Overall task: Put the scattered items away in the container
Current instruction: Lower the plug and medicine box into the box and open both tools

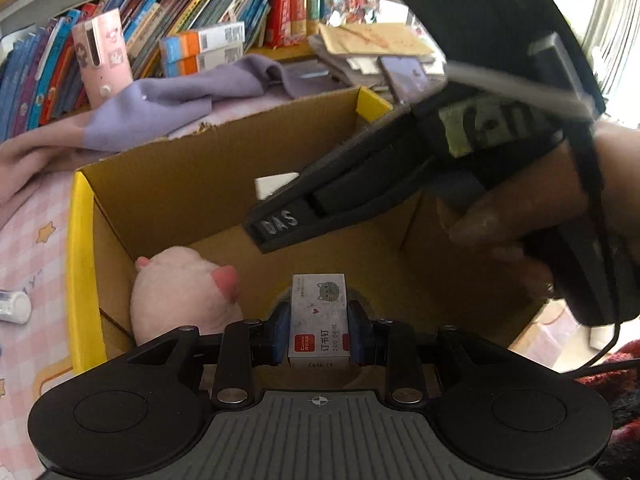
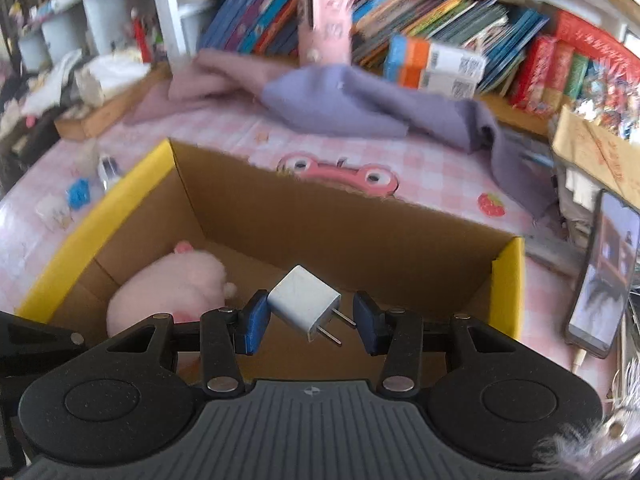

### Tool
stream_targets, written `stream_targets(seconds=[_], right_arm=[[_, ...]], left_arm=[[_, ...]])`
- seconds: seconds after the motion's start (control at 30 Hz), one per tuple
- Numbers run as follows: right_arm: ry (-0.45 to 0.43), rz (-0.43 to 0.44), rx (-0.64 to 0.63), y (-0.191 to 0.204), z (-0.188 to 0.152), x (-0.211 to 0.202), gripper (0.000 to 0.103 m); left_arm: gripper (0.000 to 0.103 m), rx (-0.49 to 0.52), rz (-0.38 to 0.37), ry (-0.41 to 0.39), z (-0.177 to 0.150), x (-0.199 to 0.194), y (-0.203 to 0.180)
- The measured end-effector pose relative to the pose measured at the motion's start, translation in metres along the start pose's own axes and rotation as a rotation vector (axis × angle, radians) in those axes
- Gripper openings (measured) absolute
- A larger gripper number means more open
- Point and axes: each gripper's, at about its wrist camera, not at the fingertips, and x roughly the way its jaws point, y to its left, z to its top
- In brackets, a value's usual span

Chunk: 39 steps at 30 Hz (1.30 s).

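Tidying partly done. A pink plush toy (image 2: 168, 292) already lies in the yellow-rimmed cardboard box (image 2: 132, 184). The left tongs (image 1: 319, 326) are closed on a box of staples (image 1: 319, 316), held above the box interior. The right tongs (image 2: 308, 318) stand parted over the box; a white plug adapter (image 2: 304, 304) sits tilted between the pads, apparently just let go. On the counter (image 2: 440, 176), a blue trinket (image 2: 79, 193) and a small clear item (image 2: 108, 168) remain outside.

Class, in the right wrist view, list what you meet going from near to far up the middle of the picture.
White plug adapter between the open right hand-held gripper fingers → cardboard box far wall → pink frog print on the tablecloth → purple cloth → books.
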Motion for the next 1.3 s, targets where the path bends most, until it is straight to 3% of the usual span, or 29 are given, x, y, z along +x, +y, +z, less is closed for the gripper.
stream_targets(seconds=[0.03,0.07,0.13,0.3,0.43,0.5,0.8,0.93,1.3], right_arm=[[0.001,-0.013,-0.034,0.003,0.001,0.002,0.042],[0.006,-0.023,-0.054,0.004,0.002,0.003,0.032],[0.036,0.001,-0.047,0.003,0.003,0.008,0.026],[0.067,0.020,-0.042,0.002,0.002,0.012,0.026],[0.054,0.023,-0.042,0.003,0.002,0.010,0.038],[0.040,0.023,-0.041,0.003,0.001,0.008,0.039],[-0.154,0.028,0.060,0.004,-0.008,-0.049,0.049],[-0.236,0.009,0.110,0.012,-0.020,-0.079,0.055],[-0.459,-0.177,0.111,0.063,-0.072,-0.144,0.074]], left_arm=[[0.029,-0.002,0.002,0.005,0.000,0.002,0.000],[0.029,-0.006,0.001,0.008,0.000,0.002,0.001],[0.029,-0.006,0.007,0.013,0.000,0.003,0.001],[0.029,-0.024,0.012,0.015,-0.002,0.004,0.002],[0.031,-0.025,0.015,-0.009,-0.004,-0.001,0.000],[0.040,-0.023,0.023,-0.026,-0.005,-0.005,-0.002],[0.066,-0.021,0.090,-0.164,-0.016,-0.050,0.000],[0.070,-0.019,0.101,-0.245,-0.025,-0.075,0.002],[0.083,-0.013,0.071,-0.369,-0.056,-0.120,0.015]])
